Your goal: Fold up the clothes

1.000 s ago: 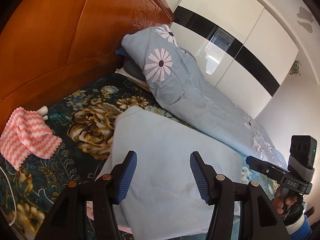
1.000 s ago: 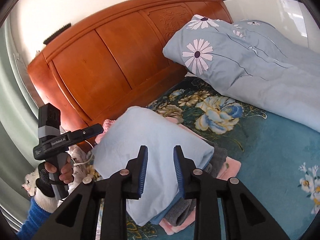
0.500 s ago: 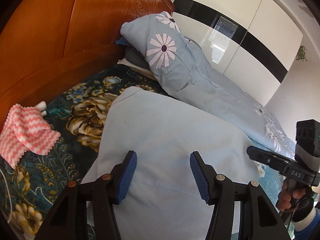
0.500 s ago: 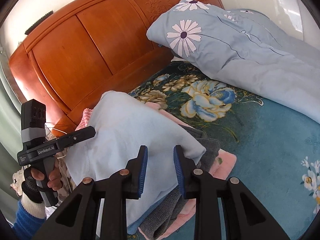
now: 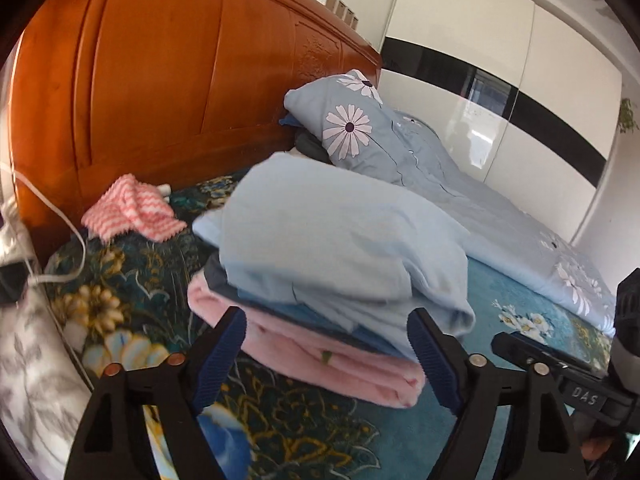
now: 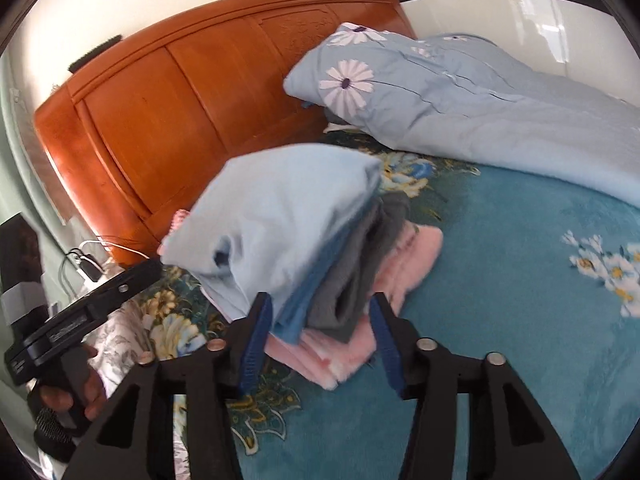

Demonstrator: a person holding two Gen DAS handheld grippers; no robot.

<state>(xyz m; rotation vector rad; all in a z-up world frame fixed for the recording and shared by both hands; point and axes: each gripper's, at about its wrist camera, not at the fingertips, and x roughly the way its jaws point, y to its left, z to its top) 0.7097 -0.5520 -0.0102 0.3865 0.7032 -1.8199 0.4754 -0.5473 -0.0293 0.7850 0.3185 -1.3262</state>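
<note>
Having spread wide and let go, both the left gripper (image 5: 326, 354) and right gripper (image 6: 322, 334) are empty; the folded pale-blue cotton garment (image 5: 340, 240) now probably rests finished atop the pink-and-grey folded stack (image 6: 360, 280).

From my right gripper (image 6: 320, 332) I'm looking straight at a stack of folded clothes on the teal floral bedspread (image 6: 500, 280). Fingers are spread wide with nothing between the blue pads (image 6: 256, 336), and the stack sits just ahead of the tips. Top layer is a light blue garment (image 6: 280, 208), under it a darker blue piece (image 6: 308, 304), then a grey one (image 6: 360, 272), and a pink one (image 6: 404, 264) at the bottom. Beyond the stack there's the orange wooden headboard (image 6: 180, 112), and ahead to the right a pale blue daisy duvet (image 6: 460, 100). Off to my left, the left gripper (image 6: 80, 312) is in frame, held in a gloved hand (image 6: 68, 400); can't tell how its jaws stand.
</note>
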